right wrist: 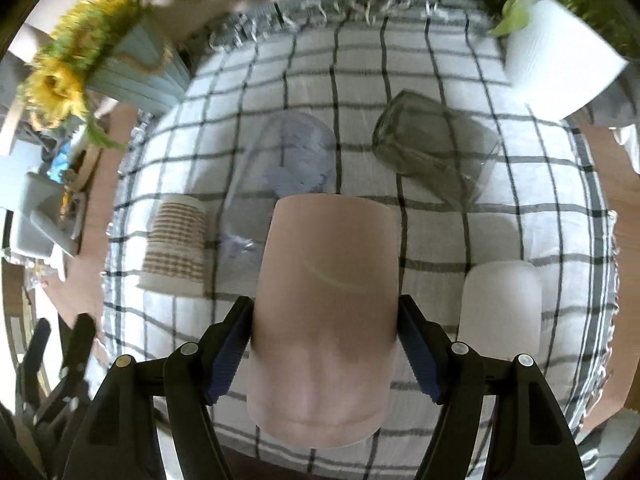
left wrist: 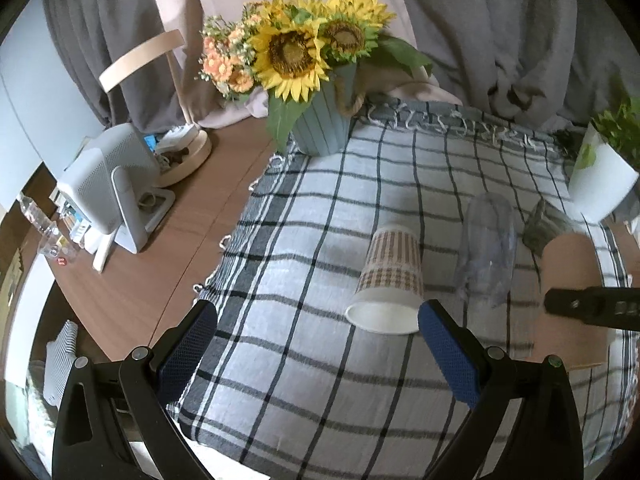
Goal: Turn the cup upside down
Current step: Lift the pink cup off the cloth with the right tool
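Observation:
My right gripper (right wrist: 326, 344) is shut on a tan pink cup (right wrist: 326, 280), its blue pads pressing both sides, above the checked cloth (right wrist: 460, 240). The same cup (left wrist: 572, 272) shows at the right of the left wrist view with the right gripper's black finger across it. My left gripper (left wrist: 316, 348) is open and empty over the cloth's near edge. A paper cup with a brown check pattern (left wrist: 390, 280) lies on its side, mouth toward me, just beyond the left gripper's right pad (left wrist: 448, 356).
A clear plastic cup (left wrist: 488, 248) and a dark glass (right wrist: 432, 152) lie on their sides. A frosted white cup (right wrist: 500, 300) stands mouth down. A sunflower vase (left wrist: 324, 120), a white plant pot (left wrist: 604, 184) and a white device (left wrist: 112, 184) stand around.

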